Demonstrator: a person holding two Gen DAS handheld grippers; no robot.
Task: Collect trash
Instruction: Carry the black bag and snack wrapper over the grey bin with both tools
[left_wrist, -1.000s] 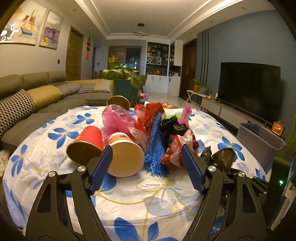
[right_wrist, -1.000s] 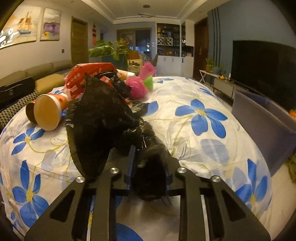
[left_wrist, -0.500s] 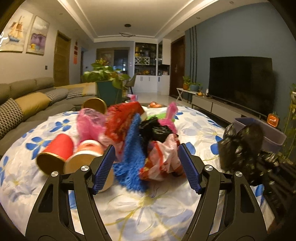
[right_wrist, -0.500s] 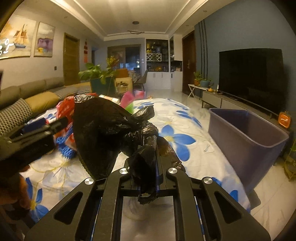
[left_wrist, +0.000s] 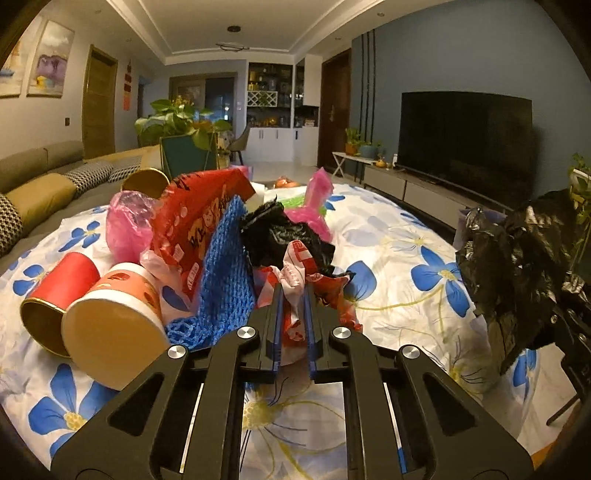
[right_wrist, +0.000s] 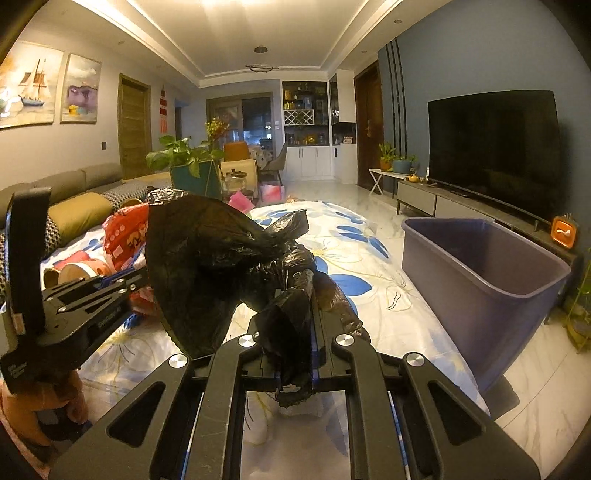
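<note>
While both grippers clamp trash, the litter heap sits on the flower-print tablecloth (left_wrist: 399, 258) and the purple bin (right_wrist: 480, 273) stands at three o'clock beside the table in the right wrist view.
Largest first: the bin, open-topped, shows nothing inside from this angle, though its floor is hidden; the right gripper (right_wrist: 295, 332) is clamped on a crumpled black bag (right_wrist: 207, 266), held above the cloth left of the bin; the left gripper (left_wrist: 293, 314) has just been closing, its blue pads now pinching a red-and-white wrapper (left_wrist: 299, 269) at the heap's near edge; at nine o'clock of that gripper lie a blue mesh (left_wrist: 225, 280), a paper cup (left_wrist: 114, 325) and a red cup (left_wrist: 59, 295), both cups on their sides.
</note>
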